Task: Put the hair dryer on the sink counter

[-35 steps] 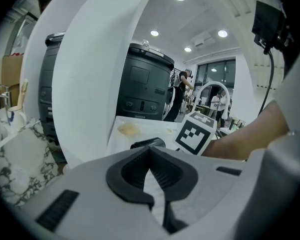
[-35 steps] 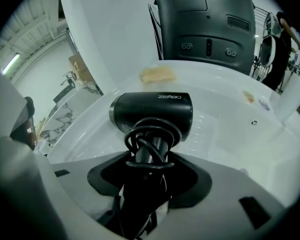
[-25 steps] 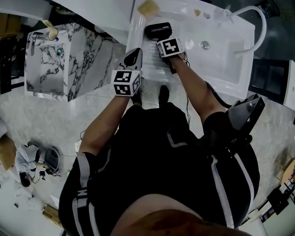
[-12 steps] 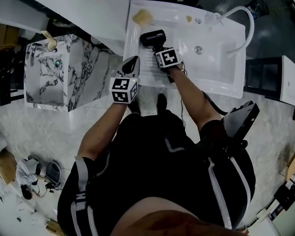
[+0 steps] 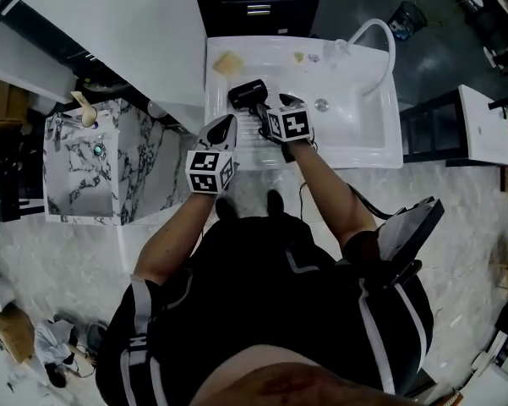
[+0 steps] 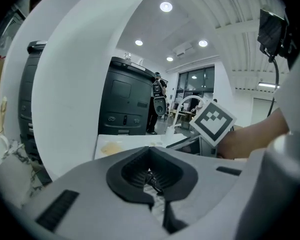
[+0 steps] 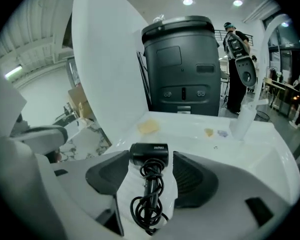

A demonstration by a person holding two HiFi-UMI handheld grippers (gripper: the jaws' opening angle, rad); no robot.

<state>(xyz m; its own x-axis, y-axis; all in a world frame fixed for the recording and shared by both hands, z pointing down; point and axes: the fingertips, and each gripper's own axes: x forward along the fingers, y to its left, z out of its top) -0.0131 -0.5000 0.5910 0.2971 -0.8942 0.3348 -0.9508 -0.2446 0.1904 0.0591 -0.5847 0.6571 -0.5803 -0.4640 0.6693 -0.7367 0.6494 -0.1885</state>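
The hair dryer [image 7: 149, 154] lies on the desk's [image 7: 189, 128] left side, between the wide-open jaws of the right tool [image 7: 149, 179] and untouched by them. The left tool [image 6: 152, 176] is narrow and empty. A careless withdrawal could snag the coiled cord [image 7: 147, 210] and drag the dryer toward the front edge.

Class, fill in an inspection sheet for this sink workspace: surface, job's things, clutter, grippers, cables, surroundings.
Surface: white sink counter, drainboard left of the basin.
Job's things: hair dryer lies on the drainboard.
Clutter: yellow sponge at the back; small bits near the faucet.
Grippers: left gripper shut, empty; right gripper open, jaws either side of the dryer, not pressing.
Cables: dryer's cord coiled at its handle.
Surroundings: marble cabinet to the left; black machine behind.
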